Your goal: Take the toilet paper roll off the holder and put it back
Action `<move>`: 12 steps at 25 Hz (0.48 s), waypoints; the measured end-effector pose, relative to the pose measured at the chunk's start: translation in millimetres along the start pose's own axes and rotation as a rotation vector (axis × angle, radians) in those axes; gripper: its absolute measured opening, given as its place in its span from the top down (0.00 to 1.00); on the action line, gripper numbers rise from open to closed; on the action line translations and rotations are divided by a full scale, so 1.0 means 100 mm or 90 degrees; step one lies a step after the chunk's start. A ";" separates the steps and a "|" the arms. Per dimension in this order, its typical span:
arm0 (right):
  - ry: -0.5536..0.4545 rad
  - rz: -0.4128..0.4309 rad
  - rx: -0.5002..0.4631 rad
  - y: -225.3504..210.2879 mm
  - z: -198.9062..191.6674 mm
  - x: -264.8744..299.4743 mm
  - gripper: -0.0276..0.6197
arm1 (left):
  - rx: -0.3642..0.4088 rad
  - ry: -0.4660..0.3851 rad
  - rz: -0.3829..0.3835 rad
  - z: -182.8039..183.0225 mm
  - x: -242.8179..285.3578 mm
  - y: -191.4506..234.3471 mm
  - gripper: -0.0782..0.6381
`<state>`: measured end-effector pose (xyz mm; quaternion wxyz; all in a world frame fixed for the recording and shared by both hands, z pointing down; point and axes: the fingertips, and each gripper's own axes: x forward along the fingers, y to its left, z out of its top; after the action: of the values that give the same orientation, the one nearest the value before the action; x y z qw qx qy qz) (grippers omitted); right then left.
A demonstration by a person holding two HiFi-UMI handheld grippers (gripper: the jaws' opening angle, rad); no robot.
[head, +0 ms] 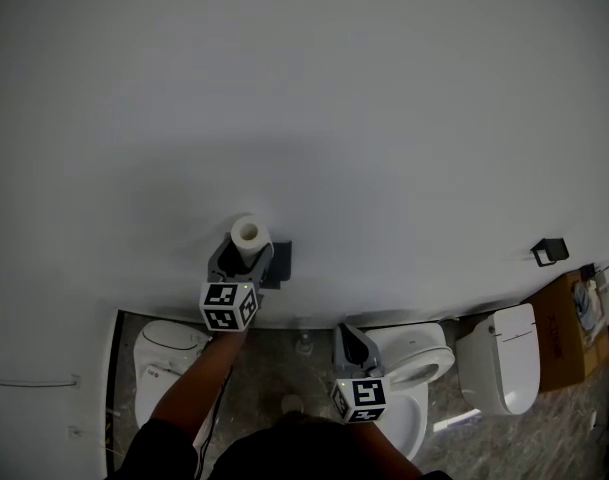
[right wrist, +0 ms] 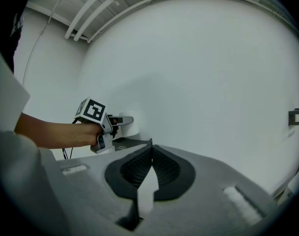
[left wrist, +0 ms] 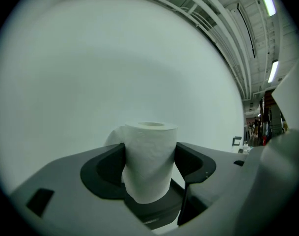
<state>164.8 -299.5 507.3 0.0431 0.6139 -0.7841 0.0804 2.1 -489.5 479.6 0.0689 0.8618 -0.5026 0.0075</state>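
White toilet paper roll (left wrist: 148, 146) stands upright between the jaws of the left hand-held gripper (head: 242, 256), which grasps it with a dark pad pressed against each side of it. The open core faces up. Just to the right of that hand-held gripper and slightly beyond it, a black holder (head: 281, 264) is fixed to the pale wall (head: 384, 118). Whether the roll rests on the holder or hangs free beside it I cannot tell.

The right hand-held gripper (right wrist: 150, 146) is clenched with nothing in it, its jaw tips meeting, and it hangs well to the right of the left one and lower.

The likeliest trouble is the grip itself. The roll is soft, so a hard squeeze would probably dent it and pinch the core, while a light one could let it slide down out of the pads. A fold of paper shows at the roll's back left edge. If that is a loose tail, it may catch on the holder and unwind. Lining the core up looks awkward, because the roll blocks the left hand-held gripper's own sight of the holder. Should it drop, it would land on the floor by the toilet (head: 169, 353) below, and the shut right hand-held gripper could not catch it.
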 end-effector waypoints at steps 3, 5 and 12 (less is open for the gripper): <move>0.010 0.000 -0.001 -0.05 -0.04 0.06 0.96 | 0.019 0.018 -0.001 -0.16 0.16 -0.01 0.45; 0.010 0.003 -0.001 -0.06 -0.04 0.09 0.96 | 0.024 0.030 0.001 -0.25 0.21 -0.02 0.44; 0.019 0.004 -0.004 -0.12 -0.10 0.21 0.96 | 0.105 0.050 0.010 -0.37 0.26 -0.10 0.45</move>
<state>170.7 -320.8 521.5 0.0566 0.6100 -0.7856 0.0873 26.2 -502.3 517.7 0.0175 0.8596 -0.5039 0.0828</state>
